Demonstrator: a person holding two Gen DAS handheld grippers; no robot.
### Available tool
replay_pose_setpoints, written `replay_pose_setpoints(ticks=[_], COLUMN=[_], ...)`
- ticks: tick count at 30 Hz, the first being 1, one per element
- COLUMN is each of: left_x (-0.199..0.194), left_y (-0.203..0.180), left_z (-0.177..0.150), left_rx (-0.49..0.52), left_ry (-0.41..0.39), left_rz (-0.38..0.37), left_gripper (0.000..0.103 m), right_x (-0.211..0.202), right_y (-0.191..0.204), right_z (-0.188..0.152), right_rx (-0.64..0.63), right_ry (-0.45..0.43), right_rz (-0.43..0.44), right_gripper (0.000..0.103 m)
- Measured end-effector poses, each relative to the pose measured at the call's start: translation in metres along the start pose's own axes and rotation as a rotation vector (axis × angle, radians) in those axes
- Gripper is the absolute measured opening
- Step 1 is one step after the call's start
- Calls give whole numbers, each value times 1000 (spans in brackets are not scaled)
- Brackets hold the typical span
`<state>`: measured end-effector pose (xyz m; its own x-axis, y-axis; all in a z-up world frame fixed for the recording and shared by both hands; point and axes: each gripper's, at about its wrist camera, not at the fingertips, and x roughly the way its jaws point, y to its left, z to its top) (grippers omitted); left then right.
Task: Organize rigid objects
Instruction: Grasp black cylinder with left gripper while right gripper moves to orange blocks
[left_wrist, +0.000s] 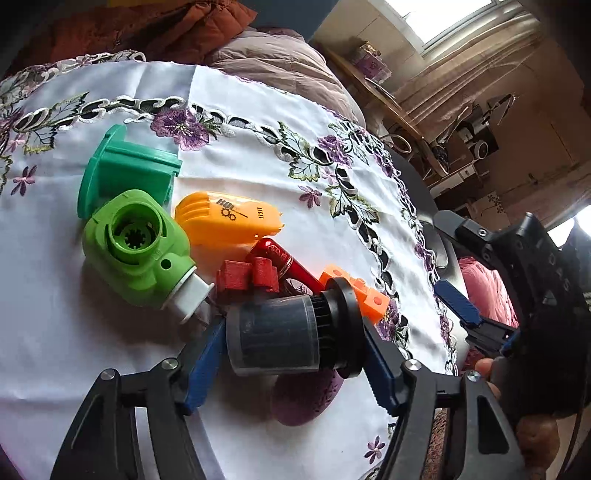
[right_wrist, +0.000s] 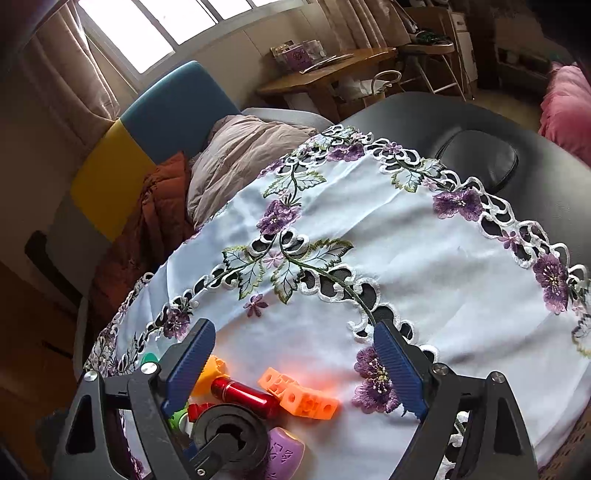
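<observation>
My left gripper (left_wrist: 293, 343) is shut on a dark cylindrical part with a black flange (left_wrist: 284, 336), held just above the white embroidered cloth (left_wrist: 74, 350); the part's flange end also shows in the right wrist view (right_wrist: 229, 435). Beyond it lie a red part (left_wrist: 266, 271), an orange block (left_wrist: 364, 295), an orange shell (left_wrist: 225, 219), a light green housing (left_wrist: 136, 251) and a dark green flanged part (left_wrist: 125, 170). A purple part (left_wrist: 303, 398) lies under the held piece. My right gripper (right_wrist: 295, 373) is open and empty, above the orange block (right_wrist: 299, 395) and red cylinder (right_wrist: 243, 395).
The cloth covers a black padded table (right_wrist: 480, 122) whose edge runs along the right. A chair with brown and beige fabric (right_wrist: 236, 147) stands behind. A pink cushion (right_wrist: 565, 99) and a wooden table (right_wrist: 332, 70) are farther off.
</observation>
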<state>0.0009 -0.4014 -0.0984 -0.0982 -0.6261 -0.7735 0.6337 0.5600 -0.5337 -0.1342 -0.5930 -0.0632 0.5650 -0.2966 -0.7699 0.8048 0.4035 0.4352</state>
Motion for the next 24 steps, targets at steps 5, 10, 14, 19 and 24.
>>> replay_pose_setpoints(ticks=[5,10,14,19,24], left_x=[-30,-57,-76,-83,-84], left_y=[12,34,44,49,50], left_z=[-17,-40,-60,-75,-76], left_rx=[40,45,87,134,149], left_ry=[-18,-27,-42,-54,-64], left_rz=[8,46,90,137,139], left_gripper=[70,70,70,70,70], right_x=[15,29,38,44,47], right_y=[5,11,17,21,22], right_z=[-5,-12,-19,-26,-28], right_rx=[-42,-94,-144,-186,-205], right_ry=[76,155,207,249,268], right_rz=[-28,-49,-73,-108,-129], right_gripper=[88,87,80,71,71])
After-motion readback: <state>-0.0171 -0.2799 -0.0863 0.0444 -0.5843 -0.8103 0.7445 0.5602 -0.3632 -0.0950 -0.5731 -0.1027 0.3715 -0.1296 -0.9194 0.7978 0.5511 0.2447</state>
